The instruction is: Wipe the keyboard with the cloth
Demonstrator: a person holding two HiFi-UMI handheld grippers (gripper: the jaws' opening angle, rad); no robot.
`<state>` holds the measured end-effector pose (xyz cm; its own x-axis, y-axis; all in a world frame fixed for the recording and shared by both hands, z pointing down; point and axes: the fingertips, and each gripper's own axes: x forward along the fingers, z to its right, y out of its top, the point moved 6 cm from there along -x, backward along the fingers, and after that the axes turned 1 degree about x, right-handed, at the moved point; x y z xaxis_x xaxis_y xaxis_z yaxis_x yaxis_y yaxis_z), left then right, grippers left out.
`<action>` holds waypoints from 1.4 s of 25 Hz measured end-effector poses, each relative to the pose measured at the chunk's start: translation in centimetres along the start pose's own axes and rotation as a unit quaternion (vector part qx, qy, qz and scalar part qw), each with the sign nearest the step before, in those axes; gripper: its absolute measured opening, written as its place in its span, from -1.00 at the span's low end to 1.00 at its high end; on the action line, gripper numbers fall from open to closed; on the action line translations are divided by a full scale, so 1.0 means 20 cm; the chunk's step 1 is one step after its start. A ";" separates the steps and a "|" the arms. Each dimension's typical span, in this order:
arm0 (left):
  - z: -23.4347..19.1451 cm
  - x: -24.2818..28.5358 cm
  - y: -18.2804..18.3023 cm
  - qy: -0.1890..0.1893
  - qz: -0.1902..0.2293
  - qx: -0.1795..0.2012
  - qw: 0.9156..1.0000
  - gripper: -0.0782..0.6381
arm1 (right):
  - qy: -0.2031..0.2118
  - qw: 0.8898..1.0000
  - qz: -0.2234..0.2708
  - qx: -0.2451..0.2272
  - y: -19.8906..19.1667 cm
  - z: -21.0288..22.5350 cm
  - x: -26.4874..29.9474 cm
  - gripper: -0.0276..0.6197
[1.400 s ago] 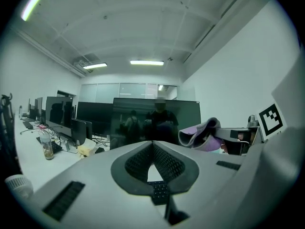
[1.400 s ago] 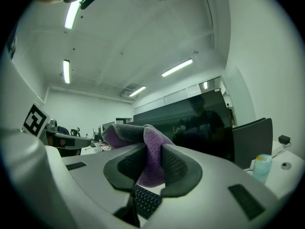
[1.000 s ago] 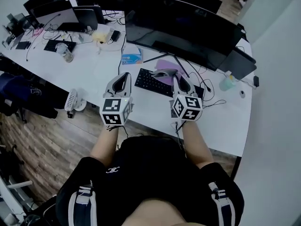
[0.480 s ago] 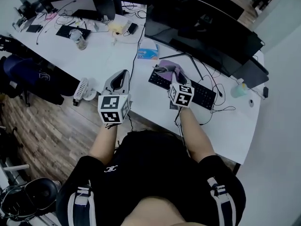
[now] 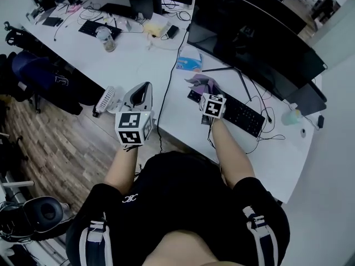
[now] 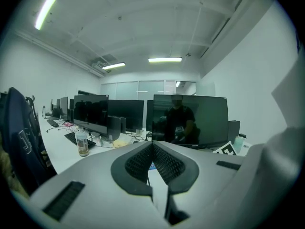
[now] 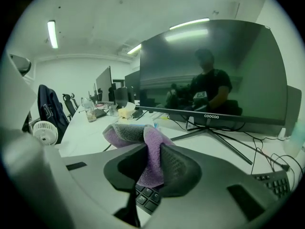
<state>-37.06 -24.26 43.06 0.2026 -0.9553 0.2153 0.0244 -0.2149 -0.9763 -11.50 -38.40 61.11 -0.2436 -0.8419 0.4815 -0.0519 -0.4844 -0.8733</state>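
A black keyboard [image 5: 239, 111] lies on the white desk [image 5: 138, 60] in front of a large dark monitor [image 5: 252, 43]. My right gripper [image 5: 208, 90] hangs over the keyboard's left end, shut on a purple and grey cloth [image 5: 201, 83]. In the right gripper view the cloth [image 7: 150, 149] bunches up between the jaws of the right gripper [image 7: 151, 166], with keyboard keys [image 7: 147, 197] just beneath. My left gripper [image 5: 145, 87] is held off the desk's near edge to the left, jaws closed together with nothing in them; the left gripper [image 6: 152, 162] points toward the monitors.
A blue packet [image 5: 189, 62] lies left of the monitor stand [image 5: 233, 76]. Cables run across the desk. A small white fan [image 5: 104, 100] sits at the desk edge, a bottle [image 5: 105, 37] and a second keyboard [image 5: 97, 28] farther left. A green bottle [image 5: 292, 118] stands at far right.
My right gripper with the cloth has reached forward, away from my body, over the keyboard's left end. The head view has shifted, so the desk sits lower right. The left gripper barely moved.
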 end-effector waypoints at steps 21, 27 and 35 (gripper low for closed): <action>-0.15 0.05 -0.08 0.011 -0.015 -0.018 1.000 -0.74 | -0.060 0.986 -0.150 -0.027 -0.19 0.04 0.18 -0.63; -0.11 0.08 -0.07 -0.001 -0.015 -0.017 1.000 -0.74 | -0.033 0.991 -0.130 -0.014 -0.20 0.03 0.20 -0.62; -0.02 0.12 -0.06 -0.023 -0.013 -0.013 1.000 -0.75 | -0.078 0.985 -0.151 0.008 -0.23 0.20 0.08 -0.61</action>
<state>-36.95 -26.39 44.70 0.2480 -0.9387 0.2393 0.0043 -0.2459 -0.9693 -7.69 -38.49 66.15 -0.0667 -0.6843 0.7261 -0.0843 -0.7213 -0.6875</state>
